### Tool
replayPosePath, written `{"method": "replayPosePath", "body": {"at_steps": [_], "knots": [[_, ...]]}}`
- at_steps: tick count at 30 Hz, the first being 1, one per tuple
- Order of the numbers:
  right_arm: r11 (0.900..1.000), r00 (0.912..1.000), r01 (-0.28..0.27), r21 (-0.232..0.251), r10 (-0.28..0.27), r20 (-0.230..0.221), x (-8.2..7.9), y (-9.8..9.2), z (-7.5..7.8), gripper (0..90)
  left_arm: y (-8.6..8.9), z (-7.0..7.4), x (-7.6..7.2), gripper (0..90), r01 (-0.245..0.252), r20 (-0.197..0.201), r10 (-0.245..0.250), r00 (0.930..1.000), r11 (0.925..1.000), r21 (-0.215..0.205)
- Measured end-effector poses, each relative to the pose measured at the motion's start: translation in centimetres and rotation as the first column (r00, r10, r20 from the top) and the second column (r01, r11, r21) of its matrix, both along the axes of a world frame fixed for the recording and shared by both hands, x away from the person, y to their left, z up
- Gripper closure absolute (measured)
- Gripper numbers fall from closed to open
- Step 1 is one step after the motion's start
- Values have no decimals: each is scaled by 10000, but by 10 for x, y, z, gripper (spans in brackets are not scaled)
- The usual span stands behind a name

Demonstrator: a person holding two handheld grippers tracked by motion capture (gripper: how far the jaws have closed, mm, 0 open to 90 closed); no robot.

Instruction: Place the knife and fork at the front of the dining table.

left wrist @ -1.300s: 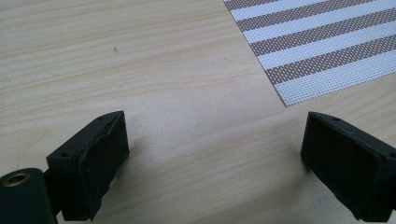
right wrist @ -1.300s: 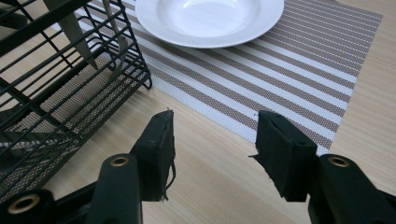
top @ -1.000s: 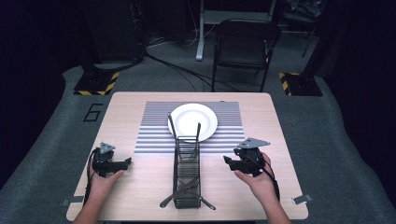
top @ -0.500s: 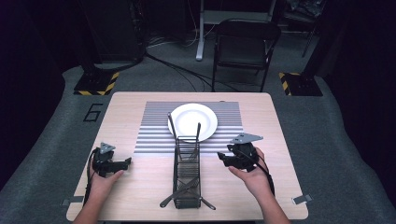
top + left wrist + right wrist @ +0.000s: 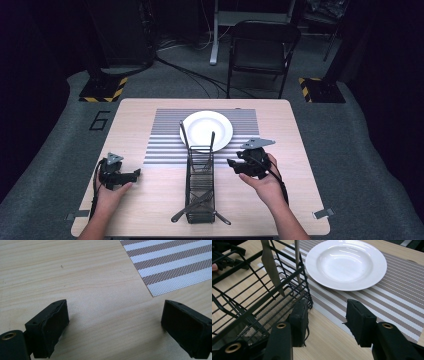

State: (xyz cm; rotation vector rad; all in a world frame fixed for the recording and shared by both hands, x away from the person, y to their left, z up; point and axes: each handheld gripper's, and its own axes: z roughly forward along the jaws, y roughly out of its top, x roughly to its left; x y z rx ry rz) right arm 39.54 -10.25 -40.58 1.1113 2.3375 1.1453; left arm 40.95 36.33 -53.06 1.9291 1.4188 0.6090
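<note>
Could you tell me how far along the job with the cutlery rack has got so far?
Early: the plate lies on the striped mat and the cutlery sits in the wire rack. In hand: the right hand-held gripper, jaws just closing on nothing, nears the rack. The left hand-held gripper waits open. Left: all handling.

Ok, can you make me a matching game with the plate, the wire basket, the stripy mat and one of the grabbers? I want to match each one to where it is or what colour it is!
Things:
1. plate
2. wire basket
3. stripy mat
4. left gripper

Descriptions:
A. black, with cutlery standing in it
B. jaws wide apart over bare wood
C. white, resting on the mat
D. brown and white bands, lying flat on the table

Pairs: 1-C, 2-A, 3-D, 4-B
</note>
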Motion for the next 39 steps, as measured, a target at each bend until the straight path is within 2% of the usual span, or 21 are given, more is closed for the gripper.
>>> {"method": "replayPosePath", "body": {"at_steps": [12, 29, 33, 36, 39], "knots": [[9994, 9992, -334, -19, 334, 204, 8, 16, 13, 531, 0, 0, 0, 72, 6, -39, -6, 10000, 10000, 18], [9979, 9975, -649, 24, 648, 268, 16, 36, 22, 534, 0, 0, 0, 72, 7, -40, -7, 10000, 10000, 26], [9969, 9969, -773, 132, 772, 131, 19, 43, 23, 555, 0, 0, 0, 72, 0, -7, 0, 10000, 10000, 5], [9957, 9955, -926, 88, 924, 199, 22, 47, 23, 569, 0, 0, 0, 72, 6, -38, -6, 10000, 10000, 24], [9949, 9950, -997, 119, 997, -11, 25, 51, 21, 595, 0, 0, 0, 72, 6, -35, -6, 10000, 10000, 18]]}}
